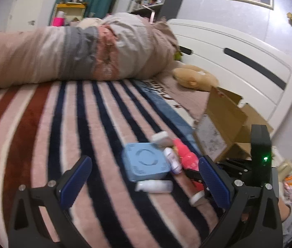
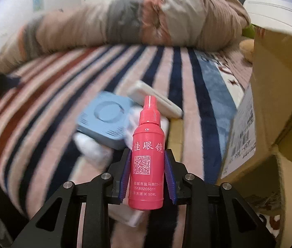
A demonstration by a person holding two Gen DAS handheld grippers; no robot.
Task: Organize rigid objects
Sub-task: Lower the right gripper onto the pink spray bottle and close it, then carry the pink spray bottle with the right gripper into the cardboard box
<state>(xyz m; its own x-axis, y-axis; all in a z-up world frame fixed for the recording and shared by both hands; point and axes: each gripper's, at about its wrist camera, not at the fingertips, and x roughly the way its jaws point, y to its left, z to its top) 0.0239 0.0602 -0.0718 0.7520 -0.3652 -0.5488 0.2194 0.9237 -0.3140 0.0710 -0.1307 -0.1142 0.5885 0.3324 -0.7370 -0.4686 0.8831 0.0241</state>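
My right gripper (image 2: 147,157) is shut on a pink spray bottle (image 2: 147,136) with white print, which stands upright between the blue pads just above the striped blanket (image 2: 187,78). In the left wrist view the same pink bottle (image 1: 187,157) is at the right of a small pile. The pile holds a light blue square box (image 1: 146,163), a white bottle (image 1: 154,186) lying in front of it, and a small white bottle (image 1: 171,159). My left gripper (image 1: 146,184) is open and holds nothing, low over the blanket short of the pile.
An open cardboard box (image 1: 228,124) stands on the bed to the right, close beside the right gripper (image 2: 274,95). A rolled duvet (image 1: 73,53) lies across the far side. A plush toy (image 1: 195,76) and the white headboard (image 1: 238,57) are beyond the box.
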